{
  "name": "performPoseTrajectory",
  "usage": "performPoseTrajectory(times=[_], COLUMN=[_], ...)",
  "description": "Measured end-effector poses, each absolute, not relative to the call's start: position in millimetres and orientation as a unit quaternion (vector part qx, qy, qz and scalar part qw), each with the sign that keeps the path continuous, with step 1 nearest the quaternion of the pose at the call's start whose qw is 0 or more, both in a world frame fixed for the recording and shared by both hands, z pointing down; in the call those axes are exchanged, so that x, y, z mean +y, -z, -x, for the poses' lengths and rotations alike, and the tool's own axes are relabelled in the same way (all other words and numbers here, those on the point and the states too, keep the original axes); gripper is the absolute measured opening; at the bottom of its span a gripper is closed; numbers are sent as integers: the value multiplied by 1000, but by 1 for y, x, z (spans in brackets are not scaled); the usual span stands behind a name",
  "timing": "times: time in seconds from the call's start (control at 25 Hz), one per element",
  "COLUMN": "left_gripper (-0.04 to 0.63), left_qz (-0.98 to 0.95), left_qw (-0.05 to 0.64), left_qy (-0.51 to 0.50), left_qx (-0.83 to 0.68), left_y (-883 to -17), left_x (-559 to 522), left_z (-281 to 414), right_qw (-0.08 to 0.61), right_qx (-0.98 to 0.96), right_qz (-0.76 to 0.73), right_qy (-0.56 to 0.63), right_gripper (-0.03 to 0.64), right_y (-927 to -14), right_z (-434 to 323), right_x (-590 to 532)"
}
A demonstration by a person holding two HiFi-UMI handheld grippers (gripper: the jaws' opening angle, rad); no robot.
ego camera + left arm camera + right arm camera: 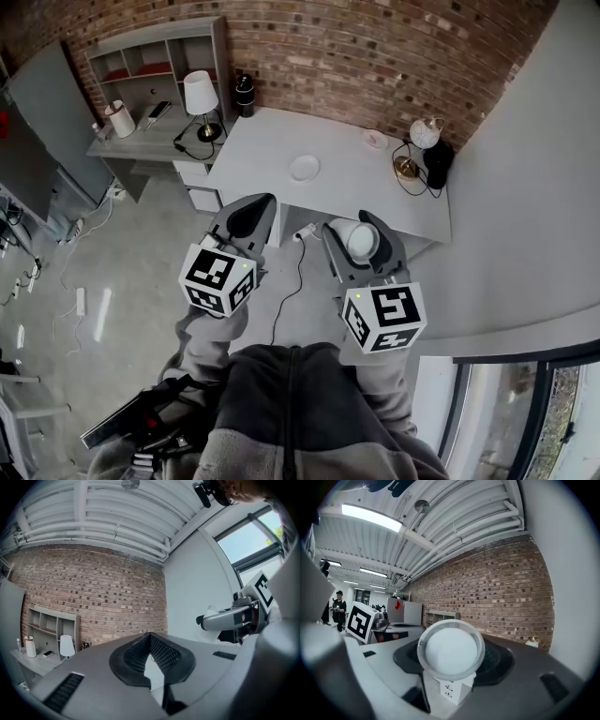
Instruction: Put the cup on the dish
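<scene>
In the head view my right gripper (pixel 352 227) is shut on a white cup (pixel 360 240), held in the air in front of the table's near edge. The right gripper view shows the cup (pixel 451 649) round and mouth-on between the two dark pads. A small white dish (pixel 304 168) lies flat near the middle of the pale table (pixel 262 141), well beyond both grippers. My left gripper (pixel 253 211) hangs level beside the right one, its jaws together with nothing in them. In the left gripper view its pads (pixel 164 656) meet at the tip.
A white-shaded lamp (pixel 200 98) and a shelf unit (pixel 159 66) stand at the table's left. A black bottle (pixel 245 94) sits at the back, a smaller saucer (pixel 375 139) and a globe lamp (pixel 424 133) at the right. Cables (pixel 291 272) trail on the floor. A white wall (pixel 525 187) runs along the right.
</scene>
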State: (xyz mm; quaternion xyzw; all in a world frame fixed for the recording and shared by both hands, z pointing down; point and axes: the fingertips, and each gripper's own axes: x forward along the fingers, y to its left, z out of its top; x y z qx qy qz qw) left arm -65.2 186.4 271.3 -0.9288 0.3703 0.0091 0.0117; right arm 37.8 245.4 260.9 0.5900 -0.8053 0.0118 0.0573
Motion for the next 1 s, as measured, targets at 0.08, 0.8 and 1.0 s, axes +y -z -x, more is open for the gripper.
performPoseTrajectory(times=[0.08,0.8,1.0], left_gripper=[6,6,6], left_qz=[927,908,901], left_qw=[12,12,4], left_qy=[-7,-12,-6], left_qx=[374,419,433], left_y=[-274,-298,-298], left_x=[182,156,150], left_z=[62,13,17], right_qw=[57,59,64], right_qx=[-806,-828,-838], right_qz=[-589,-556,-540], right_qy=[-13,-34,-41], right_gripper=[252,252,252], right_y=[-263,-302,-304], right_z=[-43,-104,-100], right_x=[243,223,220])
